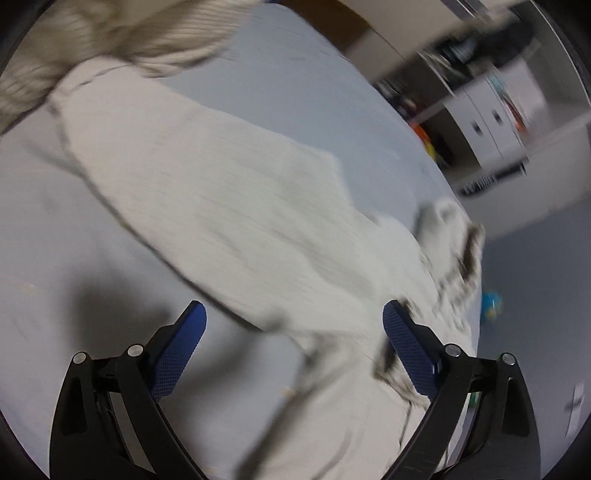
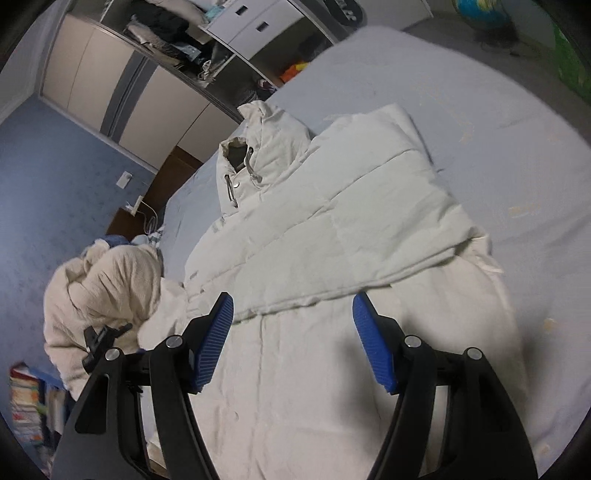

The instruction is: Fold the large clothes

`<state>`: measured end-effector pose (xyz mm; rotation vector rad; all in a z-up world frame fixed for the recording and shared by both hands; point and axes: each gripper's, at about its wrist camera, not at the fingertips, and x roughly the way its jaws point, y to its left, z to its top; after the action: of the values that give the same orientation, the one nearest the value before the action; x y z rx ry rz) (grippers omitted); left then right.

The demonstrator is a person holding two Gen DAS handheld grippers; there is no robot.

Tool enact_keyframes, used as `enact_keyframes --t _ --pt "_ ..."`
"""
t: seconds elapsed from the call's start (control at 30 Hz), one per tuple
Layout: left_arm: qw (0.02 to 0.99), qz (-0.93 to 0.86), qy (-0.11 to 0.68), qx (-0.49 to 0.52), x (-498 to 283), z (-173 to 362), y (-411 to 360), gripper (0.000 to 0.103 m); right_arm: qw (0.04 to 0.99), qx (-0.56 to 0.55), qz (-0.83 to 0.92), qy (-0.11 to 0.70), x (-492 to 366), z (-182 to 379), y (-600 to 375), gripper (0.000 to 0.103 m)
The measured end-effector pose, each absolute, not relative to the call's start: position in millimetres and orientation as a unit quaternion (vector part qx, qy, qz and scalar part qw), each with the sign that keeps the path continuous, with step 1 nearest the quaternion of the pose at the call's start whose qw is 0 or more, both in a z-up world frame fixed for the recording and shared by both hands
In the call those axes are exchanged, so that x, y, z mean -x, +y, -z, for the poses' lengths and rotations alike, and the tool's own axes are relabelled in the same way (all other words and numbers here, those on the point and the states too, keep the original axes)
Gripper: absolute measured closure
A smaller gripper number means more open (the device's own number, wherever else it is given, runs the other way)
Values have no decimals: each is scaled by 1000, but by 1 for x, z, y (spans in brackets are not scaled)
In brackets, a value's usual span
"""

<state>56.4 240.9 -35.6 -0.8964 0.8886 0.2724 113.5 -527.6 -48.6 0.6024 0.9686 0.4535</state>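
Note:
A cream hooded puffer jacket [image 2: 332, 229] lies flat on a pale blue bed [image 2: 480, 110], its hood [image 2: 258, 147] at the far end and one sleeve folded across its body. My right gripper [image 2: 291, 314] is open and empty just above the jacket's lower part. In the blurred left wrist view the same jacket [image 1: 229, 206] stretches across the bed [image 1: 55, 221]. My left gripper [image 1: 295, 321] is open and empty over the jacket's near edge.
A heap of beige fleece clothing [image 2: 107, 288] lies at the bed's left side, also in the left wrist view [image 1: 110, 33]. An open wardrobe [image 2: 166, 33] and white drawers [image 2: 251, 22] stand beyond the bed. A globe [image 2: 484, 14] sits on the floor.

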Motion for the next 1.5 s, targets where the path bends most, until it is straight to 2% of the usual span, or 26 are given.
enact_keyframes --t 0.2,0.5,0.6,0.73,1.07,1.1,1.13,1.2,1.23,1.3,1.37,1.5 --pt "764 -164 356 512 -28 54 305 10 824 -265 -201 459 -110 50 -521 39" --pt "731 -191 336 562 -4 91 343 12 827 -268 -183 459 -110 54 -524 39" --pt "730 -182 332 569 -6 95 348 17 827 -272 -180 458 -109 54 -525 39" --pt "719 -186 344 574 -8 108 351 36 827 -279 -175 455 -109 55 -528 39" --pt "685 -168 268 656 9 124 368 38 826 -280 -178 455 -110 56 -527 39" --pt "688 -162 261 658 8 124 369 40 826 -280 -178 455 -110 56 -527 39" --pt "690 -153 258 658 6 125 371 55 826 -280 -178 455 -110 56 -527 39" --pt "700 -153 270 643 1 125 370 65 826 -282 -178 454 -110 56 -528 39" --pt "703 -153 273 639 -2 125 369 73 826 -285 -177 453 -109 56 -529 39" --pt "697 -145 266 651 -2 130 369 79 825 -290 -176 451 -108 55 -531 39" --pt "697 -147 261 652 -2 129 370 90 825 -294 -174 450 -108 55 -532 39" --pt "730 -166 261 610 -4 107 365 98 825 -293 -174 450 -109 56 -531 39"
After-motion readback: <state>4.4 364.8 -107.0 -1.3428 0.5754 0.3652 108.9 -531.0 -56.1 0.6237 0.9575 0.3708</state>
